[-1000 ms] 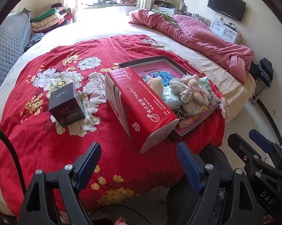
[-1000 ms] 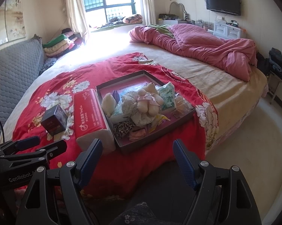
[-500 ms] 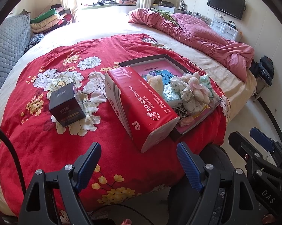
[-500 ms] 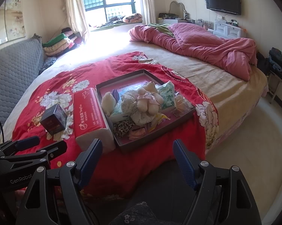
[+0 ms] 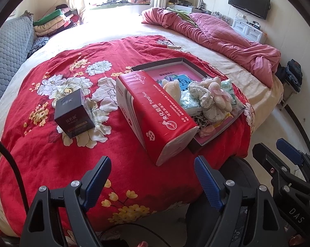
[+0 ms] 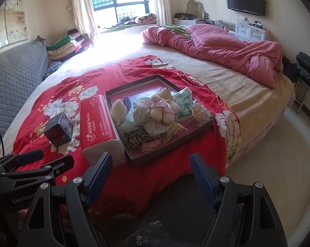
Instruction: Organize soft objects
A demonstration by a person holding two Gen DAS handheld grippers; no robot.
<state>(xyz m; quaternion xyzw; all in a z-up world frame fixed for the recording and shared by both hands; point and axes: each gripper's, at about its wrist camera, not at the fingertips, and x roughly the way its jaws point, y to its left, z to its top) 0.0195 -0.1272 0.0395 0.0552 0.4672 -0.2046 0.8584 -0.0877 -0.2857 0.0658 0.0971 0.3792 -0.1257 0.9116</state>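
Hovering short of the bed's near edge, left gripper [image 5: 153, 177] and right gripper [image 6: 150, 174] both stand released, jaws wide, nothing between them. Soft toys [image 6: 155, 113] lie piled in a shallow tray [image 6: 200, 130] on the red floral blanket [image 5: 52, 144]. Red tissue pack [image 5: 155, 111] touches the tray's left wall; dark box [image 5: 73, 114] sits apart, further left.

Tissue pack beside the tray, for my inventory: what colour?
Red tissue pack with white ends; clearest in the left wrist view.

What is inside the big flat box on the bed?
The flat box holds a plush doll in a pink dress, a cream plush toy, a green floral packet and a leopard-print cloth. Whatever lies under the pile is covered.
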